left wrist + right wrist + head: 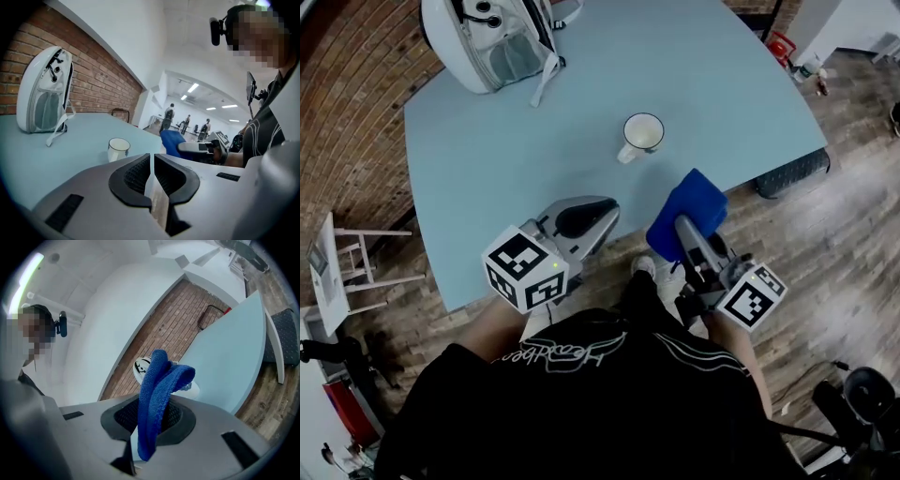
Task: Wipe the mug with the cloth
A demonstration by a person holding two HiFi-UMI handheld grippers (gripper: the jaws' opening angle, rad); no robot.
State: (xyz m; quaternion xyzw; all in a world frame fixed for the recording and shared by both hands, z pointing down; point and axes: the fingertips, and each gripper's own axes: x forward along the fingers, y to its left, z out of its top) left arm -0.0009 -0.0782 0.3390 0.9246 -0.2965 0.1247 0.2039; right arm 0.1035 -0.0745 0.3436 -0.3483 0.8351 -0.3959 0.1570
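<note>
A white mug (643, 133) stands upright on the pale blue table (487, 169), handle toward me; the left gripper view shows the mug (118, 149) ahead and left of the jaws. My left gripper (581, 217) hovers over the table's near edge, short of the mug, jaws nearly together with nothing between them (152, 161). My right gripper (684, 230) is shut on a folded blue cloth (687, 212), just off the near edge, below and right of the mug. The cloth (157, 394) sticks up out of those jaws and hides most of what lies ahead.
A white backpack (492, 37) sits at the table's far left, seen also in the left gripper view (44, 96). A dark seat (792, 173) is tucked at the table's right edge. A white stand (337, 272) is on the floor at left. Brick wall runs behind.
</note>
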